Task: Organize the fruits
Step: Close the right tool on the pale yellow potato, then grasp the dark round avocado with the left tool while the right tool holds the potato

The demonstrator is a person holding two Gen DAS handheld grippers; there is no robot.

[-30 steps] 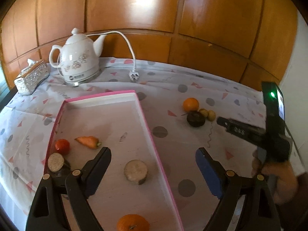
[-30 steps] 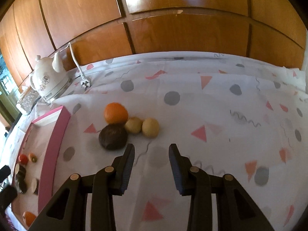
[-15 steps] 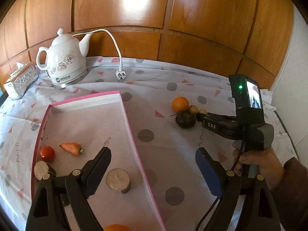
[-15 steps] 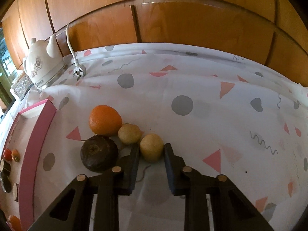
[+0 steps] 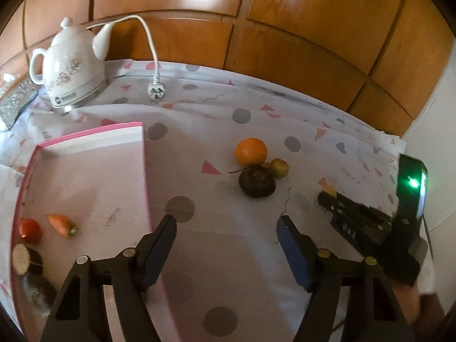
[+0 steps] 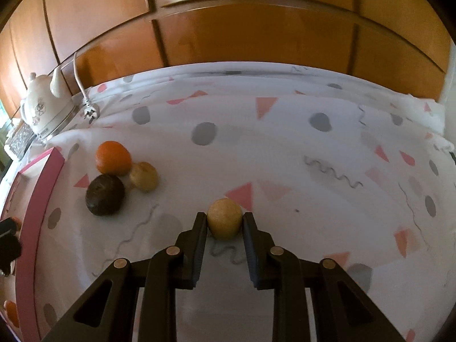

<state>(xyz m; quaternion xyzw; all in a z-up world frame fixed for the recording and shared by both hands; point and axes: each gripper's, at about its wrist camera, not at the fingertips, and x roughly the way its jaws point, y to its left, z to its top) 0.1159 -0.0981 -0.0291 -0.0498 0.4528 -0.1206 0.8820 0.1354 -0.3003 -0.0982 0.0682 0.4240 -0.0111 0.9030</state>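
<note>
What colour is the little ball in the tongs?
Pale yellow-tan ball, clearest in the right wrist view.

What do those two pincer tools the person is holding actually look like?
The left gripper is black plastic with two angular, hollow-framed fingers, round brass-coloured pivot pins and blue pads inside the tips. The right gripper has the same black frame and pins, with dark ribbed pads. Seen from the left camera, its body carries white lettering and a black box with a green light.

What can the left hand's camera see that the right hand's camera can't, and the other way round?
Only the left wrist view shows the tray's carrot and tomato, plus the open left gripper. Only the right wrist view shows clearly the right gripper clamped on a pale round fruit. Both show the orange, the dark fruit, the kettle and the pink tray.
</note>
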